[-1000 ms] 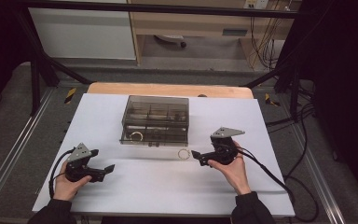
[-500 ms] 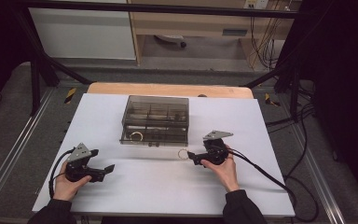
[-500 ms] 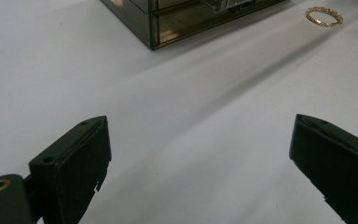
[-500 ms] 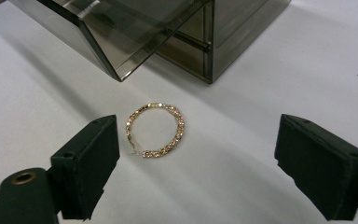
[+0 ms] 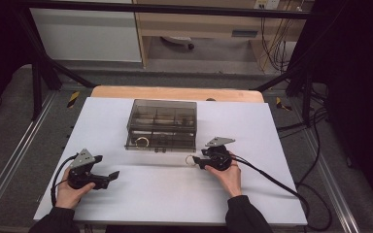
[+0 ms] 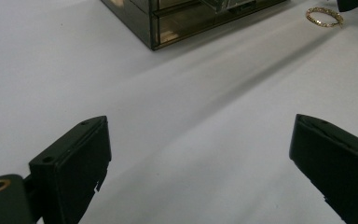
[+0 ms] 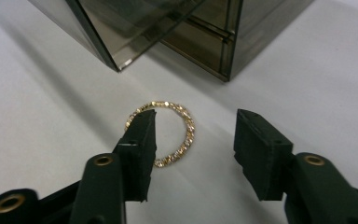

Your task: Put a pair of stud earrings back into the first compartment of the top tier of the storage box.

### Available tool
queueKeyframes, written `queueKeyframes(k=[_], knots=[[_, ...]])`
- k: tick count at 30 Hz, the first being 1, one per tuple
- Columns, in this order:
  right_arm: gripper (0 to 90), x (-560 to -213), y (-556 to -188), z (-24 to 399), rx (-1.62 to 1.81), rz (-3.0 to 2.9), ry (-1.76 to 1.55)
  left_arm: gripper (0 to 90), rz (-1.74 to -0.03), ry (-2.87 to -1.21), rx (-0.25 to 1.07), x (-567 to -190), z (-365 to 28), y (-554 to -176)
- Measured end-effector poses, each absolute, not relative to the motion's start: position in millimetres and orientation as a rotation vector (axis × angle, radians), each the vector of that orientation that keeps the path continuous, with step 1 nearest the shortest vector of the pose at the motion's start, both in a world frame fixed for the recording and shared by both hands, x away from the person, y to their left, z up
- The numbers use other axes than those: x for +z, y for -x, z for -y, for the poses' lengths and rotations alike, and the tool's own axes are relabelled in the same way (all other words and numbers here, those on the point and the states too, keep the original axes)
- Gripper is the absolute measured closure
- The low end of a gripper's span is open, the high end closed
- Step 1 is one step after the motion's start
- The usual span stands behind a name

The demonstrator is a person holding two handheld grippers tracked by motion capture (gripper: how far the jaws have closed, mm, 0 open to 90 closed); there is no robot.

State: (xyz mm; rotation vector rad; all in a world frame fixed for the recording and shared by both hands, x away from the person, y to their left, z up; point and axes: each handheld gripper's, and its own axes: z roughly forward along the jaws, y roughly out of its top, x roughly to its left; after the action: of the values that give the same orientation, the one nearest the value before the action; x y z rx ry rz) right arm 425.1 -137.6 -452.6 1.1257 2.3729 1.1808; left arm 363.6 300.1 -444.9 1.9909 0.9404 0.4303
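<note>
The gold bracelet (image 7: pixel 163 133) lies flat on the white table (image 5: pixel 141 194), just off the smoked organiser box (image 5: pixel 162 125) toward five o'clock. The right gripper (image 7: pixel 193 140) has just been closing; its jaws straddle the bracelet's right arc, one inside the loop, not yet pinching it, probably to lift it. At eight o'clock, the left gripper (image 6: pixel 200 163) rests with jaws wide apart, holding nothing.

White tabletop (image 5: pixel 141 194), wooden board (image 5: pixel 175 93) at its far edge, grey floor (image 5: pixel 9 131), black frame bars (image 5: pixel 43 68)

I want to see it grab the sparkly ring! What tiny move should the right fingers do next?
Probably keep closing. The right gripper has just been closing over the gold ring lying flat on the white table. One finger covers the ring's near edge, the other stands clear, so nothing is pinched yet.
</note>
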Motion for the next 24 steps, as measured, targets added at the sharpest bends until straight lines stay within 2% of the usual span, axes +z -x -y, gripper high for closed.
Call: queueKeyframes(k=[3, 7, 13, 18, 19, 24], knots=[[60.5, -453.3, -427.6, 134.7, 1.169, -2.386, -1.147, 5.0, -0.939, -1.990, 0.432, -444.4, -300.3, -363.5], [65.2, -454.4, -428.3, 132.7, 1.162, -2.407, -1.148, 5.0, -0.939, -1.988, 0.432, -444.3, -300.4, -363.4], [77.6, -454.6, -427.7, 132.8, 1.125, -2.417, -1.136, 5.0, -0.939, -1.989, 0.432, -444.3, -300.3, -363.4], [82.3, -453.5, -427.4, 132.6, 1.109, -2.431, -1.137, 5.0, -0.939, -1.990, 0.432, -444.3, -300.3, -363.5], [85.4, -452.8, -426.9, 131.4, 1.100, -2.434, -1.152, 5.0, -0.939, -1.989, 0.432, -444.3, -300.2, -363.4], [86.8, -451.7, -427.8, 131.0, 1.090, -2.440, -1.172, 5.0, -0.939, -1.987, 0.432, -444.0, -300.5, -363.2]])
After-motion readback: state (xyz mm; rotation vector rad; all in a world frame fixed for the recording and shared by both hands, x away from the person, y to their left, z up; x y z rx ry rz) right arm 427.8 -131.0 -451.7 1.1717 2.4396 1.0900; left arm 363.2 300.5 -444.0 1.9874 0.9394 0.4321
